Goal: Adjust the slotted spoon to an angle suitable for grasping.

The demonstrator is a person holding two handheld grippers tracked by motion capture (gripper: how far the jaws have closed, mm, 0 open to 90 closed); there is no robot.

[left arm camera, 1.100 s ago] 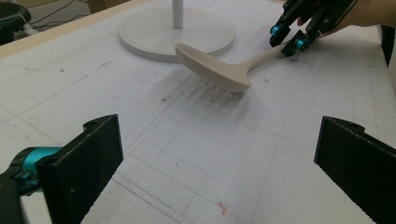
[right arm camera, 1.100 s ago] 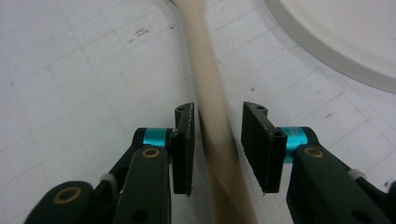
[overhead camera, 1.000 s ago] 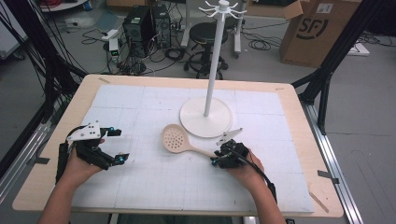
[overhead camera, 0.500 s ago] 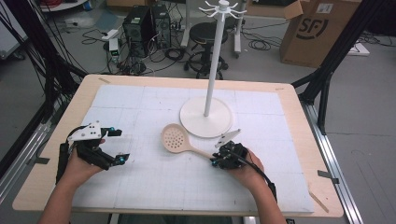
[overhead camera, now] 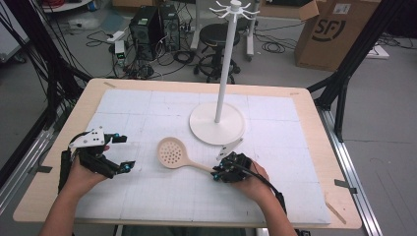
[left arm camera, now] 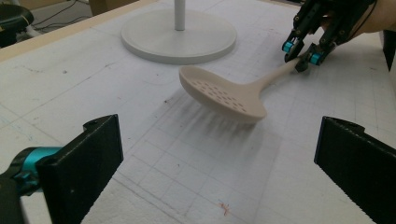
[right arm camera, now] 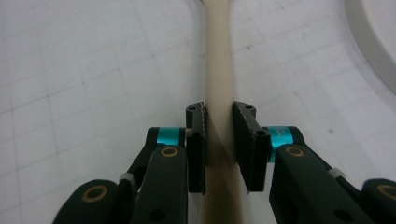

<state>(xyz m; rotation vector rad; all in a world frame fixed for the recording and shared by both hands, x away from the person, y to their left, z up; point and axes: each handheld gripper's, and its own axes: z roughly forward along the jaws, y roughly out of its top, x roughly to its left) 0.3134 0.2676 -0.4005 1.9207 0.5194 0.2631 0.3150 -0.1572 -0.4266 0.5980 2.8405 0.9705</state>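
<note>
Right gripper (right arm camera: 219, 140) clamped on the handle of the beige slotted spoon (overhead camera: 173, 153), jaws just closed, pads pressed against both sides of the shaft. Spoon's perforated bowl out ahead of those jaws, tilted off the white mat (overhead camera: 147, 108), near the round base of the white hook stand (overhead camera: 217, 123). Left gripper (left arm camera: 219, 163) spread wide, holding nothing, spoon bowl well ahead between its jaws.

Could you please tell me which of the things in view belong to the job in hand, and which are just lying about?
In the job:
- slotted spoon, its handle clamped in the right gripper
- white hook stand, close beside it

Lying about:
- cardboard box, on the floor
- black stool
- computer tower
</note>
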